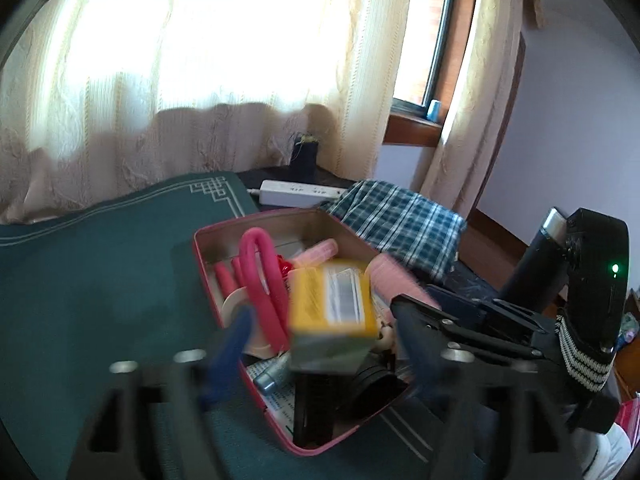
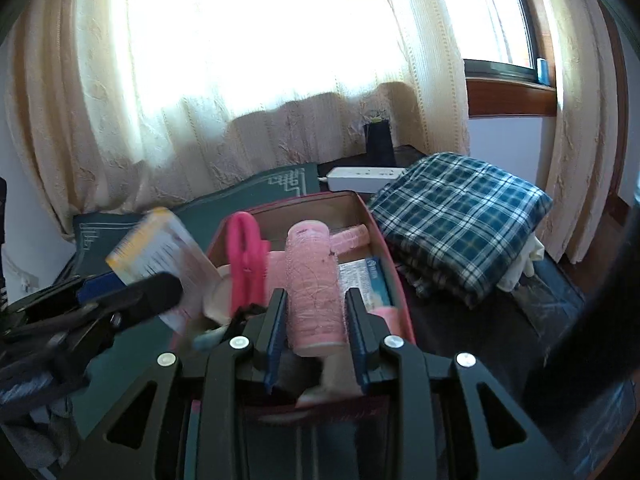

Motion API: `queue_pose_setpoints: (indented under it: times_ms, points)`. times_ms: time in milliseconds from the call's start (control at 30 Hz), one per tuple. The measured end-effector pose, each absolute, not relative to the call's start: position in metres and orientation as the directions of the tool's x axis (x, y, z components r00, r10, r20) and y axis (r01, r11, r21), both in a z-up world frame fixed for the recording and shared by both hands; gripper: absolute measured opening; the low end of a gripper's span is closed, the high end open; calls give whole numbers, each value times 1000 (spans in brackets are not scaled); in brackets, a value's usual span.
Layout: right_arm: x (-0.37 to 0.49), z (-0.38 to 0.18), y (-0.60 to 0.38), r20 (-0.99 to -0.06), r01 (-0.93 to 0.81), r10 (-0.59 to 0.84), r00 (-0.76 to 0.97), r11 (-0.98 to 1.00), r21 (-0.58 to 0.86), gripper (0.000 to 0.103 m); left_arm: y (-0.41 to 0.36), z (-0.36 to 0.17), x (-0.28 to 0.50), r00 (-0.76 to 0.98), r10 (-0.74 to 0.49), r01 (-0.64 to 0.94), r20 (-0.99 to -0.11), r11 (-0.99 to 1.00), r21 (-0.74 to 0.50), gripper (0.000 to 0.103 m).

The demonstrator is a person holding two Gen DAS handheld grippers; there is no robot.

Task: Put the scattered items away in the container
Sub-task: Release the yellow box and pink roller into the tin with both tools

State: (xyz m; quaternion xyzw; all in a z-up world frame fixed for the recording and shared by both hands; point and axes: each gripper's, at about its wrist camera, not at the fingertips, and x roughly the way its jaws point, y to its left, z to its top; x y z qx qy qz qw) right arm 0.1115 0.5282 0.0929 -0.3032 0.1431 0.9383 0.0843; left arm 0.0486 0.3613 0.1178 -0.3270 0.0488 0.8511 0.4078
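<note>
Pink roller [image 2: 315, 288] in right tool [image 2: 316, 340], seemingly above tin [image 2: 394, 280].

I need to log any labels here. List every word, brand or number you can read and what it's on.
No text here can be read.
Yellow box in the left tool: print on its label, blurred.
Printed sheet in the tin: small characters, too small.
Blue packet: print too small.
Power strip: grey marks, unreadable.
</note>
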Motion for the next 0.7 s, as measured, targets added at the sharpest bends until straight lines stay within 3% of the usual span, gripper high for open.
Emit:
queue_pose_setpoints:
  times_ms: [67, 133, 300, 400, 500, 700]
  points:
    - [119, 90, 531, -590, -248, 68, -804, -941, 229, 54, 352, 114, 48, -470, 659, -711, -587, -677, -190, 81]
    - [132, 87, 532, -584, -269, 95, -806, -938, 219, 75, 340, 113, 46, -497, 642, -685, -584, -703, -190, 81]
    - [161, 83, 526, -591, -258, 89, -802, -943, 208, 77, 309, 119, 55, -550, 619, -639, -561, -744, -195, 82]
    - [175, 83, 516, -608, -234, 76, -790, -955, 185, 80, 296, 127, 72, -615, 591, -603, -523, -779, -171, 103]
    - [186, 86, 504, -637, -208, 71, -767, -967, 144, 83, 295, 140, 91, -659, 588, -604, -470, -786, -136, 103]
    - [195, 93, 501, -633, -222, 93, -769, -967, 128, 85, 307, 158, 134, -813, 441, -516, -381, -848, 119, 103]
